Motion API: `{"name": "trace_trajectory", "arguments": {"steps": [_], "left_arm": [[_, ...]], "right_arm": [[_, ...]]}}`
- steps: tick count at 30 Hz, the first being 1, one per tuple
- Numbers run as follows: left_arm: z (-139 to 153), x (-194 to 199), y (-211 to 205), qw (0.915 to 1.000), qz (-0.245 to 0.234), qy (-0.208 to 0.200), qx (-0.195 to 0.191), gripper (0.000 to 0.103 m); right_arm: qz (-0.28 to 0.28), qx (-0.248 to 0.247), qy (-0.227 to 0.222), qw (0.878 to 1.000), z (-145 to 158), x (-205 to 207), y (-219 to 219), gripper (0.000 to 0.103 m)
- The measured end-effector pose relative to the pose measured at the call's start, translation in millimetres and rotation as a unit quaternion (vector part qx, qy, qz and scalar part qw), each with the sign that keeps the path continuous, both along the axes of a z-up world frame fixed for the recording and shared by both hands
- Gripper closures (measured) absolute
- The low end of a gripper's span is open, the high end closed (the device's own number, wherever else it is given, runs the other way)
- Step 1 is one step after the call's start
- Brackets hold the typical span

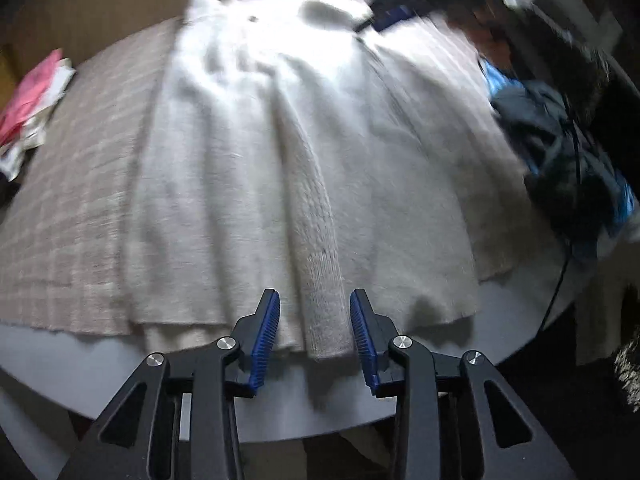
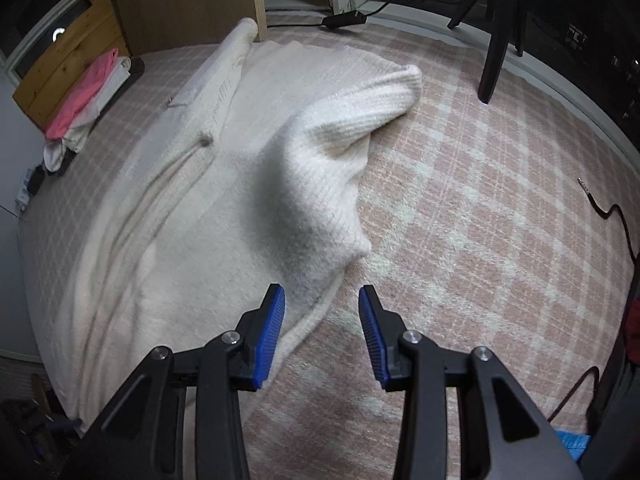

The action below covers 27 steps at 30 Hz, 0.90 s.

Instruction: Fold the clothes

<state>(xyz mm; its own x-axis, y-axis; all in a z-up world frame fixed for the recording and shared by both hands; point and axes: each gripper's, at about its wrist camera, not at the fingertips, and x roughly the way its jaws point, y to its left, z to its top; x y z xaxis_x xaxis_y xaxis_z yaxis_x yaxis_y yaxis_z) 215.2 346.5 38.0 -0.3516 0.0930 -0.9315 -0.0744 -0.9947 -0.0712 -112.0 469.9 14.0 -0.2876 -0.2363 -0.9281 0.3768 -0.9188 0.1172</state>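
Note:
A cream knitted cardigan [image 1: 248,140] lies spread on a pink plaid blanket [image 1: 68,220], its hem at the table's near edge. My left gripper [image 1: 314,300] hovers open over that hem, and the ribbed front band [image 1: 320,240] runs up from between its blue pads without being pinched. In the right wrist view the cardigan [image 2: 180,220] lies left of centre with one sleeve [image 2: 352,112] folded over its body. My right gripper [image 2: 322,296] stands open above the cardigan's right edge, where it meets the blanket [image 2: 480,220]; nothing is gripped.
Folded pink and white clothes [image 1: 28,108] [image 2: 86,96] lie at the blanket's left edge. A dark blue heap of clothes [image 1: 560,140] sits at the right. A black stand leg [image 2: 494,60] and a cable [image 2: 612,216] rest on the blanket's right side. A wooden board [image 2: 180,0] stands behind.

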Motion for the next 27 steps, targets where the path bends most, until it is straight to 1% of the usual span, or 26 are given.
{"name": "trace_trajectory", "arguments": {"steps": [1,4,6,9,10,11,13,16,17,18,19,20,21,23,24,25,27], "left_arm": [[3,2,-4,0.9999,0.012,0.007,-0.006,0.069],[8,6,-15,0.9987,0.035,0.020,-0.032,0.069],[11,7,-18,0.9979,0.039,0.028,-0.043,0.069],[17,8,-4,0.9984,0.016,0.042,-0.035,0.069],[18,9,3,0.9985,-0.002,0.046,-0.031,0.069],[16,9,13,0.9982,-0.025,0.046,-0.029,0.065],[1,3,34,0.9964,-0.069,0.030,-0.038,0.065],[-22,-9,45,0.9956,-0.088,0.005,-0.032,0.066],[-29,-12,44,0.9955,-0.089,0.002,-0.032,0.068],[-30,-13,41,0.9953,-0.092,0.008,-0.030,0.073],[-30,-14,38,0.9952,-0.094,0.014,-0.025,0.077],[-30,-15,35,0.9955,-0.092,0.014,-0.020,0.086],[-30,-16,29,0.9960,-0.088,0.014,-0.012,0.090],[-29,-20,14,0.9972,-0.069,0.002,0.029,0.100],[-28,-21,6,0.9971,-0.058,-0.002,0.050,0.100],[-26,-21,0,0.9967,-0.051,-0.004,0.063,0.100],[-21,-21,-6,0.9955,-0.044,-0.006,0.084,0.100]], "right_arm": [[-0.001,0.001,-0.001,1.000,-2,-1,1,0.065],[-0.044,-0.004,-0.002,0.999,-5,-2,6,0.065],[-0.050,-0.008,0.000,0.999,-4,-3,8,0.065],[-0.052,-0.014,0.002,0.999,-3,-6,12,0.065],[-0.052,-0.017,0.003,0.999,-3,-7,13,0.065],[-0.052,-0.020,0.004,0.998,-2,-8,14,0.065],[-0.052,-0.024,0.006,0.998,-1,-11,15,0.065],[-0.064,-0.051,-0.005,0.997,-1,-18,22,0.065],[-0.072,-0.066,-0.013,0.995,-2,-21,26,0.065],[-0.080,-0.082,-0.022,0.993,-4,-24,31,0.065],[-0.087,-0.099,-0.033,0.991,-6,-26,35,0.065],[-0.094,-0.115,-0.043,0.988,-8,-28,39,0.065],[-0.102,-0.132,-0.054,0.985,-10,-31,43,0.065],[-0.116,-0.165,-0.075,0.977,-15,-36,51,0.065],[-0.120,-0.171,-0.076,0.975,-13,-34,61,0.065],[-0.120,-0.171,-0.073,0.975,-14,-35,64,0.065],[-0.111,-0.163,-0.066,0.978,-17,-38,58,0.065]]}}
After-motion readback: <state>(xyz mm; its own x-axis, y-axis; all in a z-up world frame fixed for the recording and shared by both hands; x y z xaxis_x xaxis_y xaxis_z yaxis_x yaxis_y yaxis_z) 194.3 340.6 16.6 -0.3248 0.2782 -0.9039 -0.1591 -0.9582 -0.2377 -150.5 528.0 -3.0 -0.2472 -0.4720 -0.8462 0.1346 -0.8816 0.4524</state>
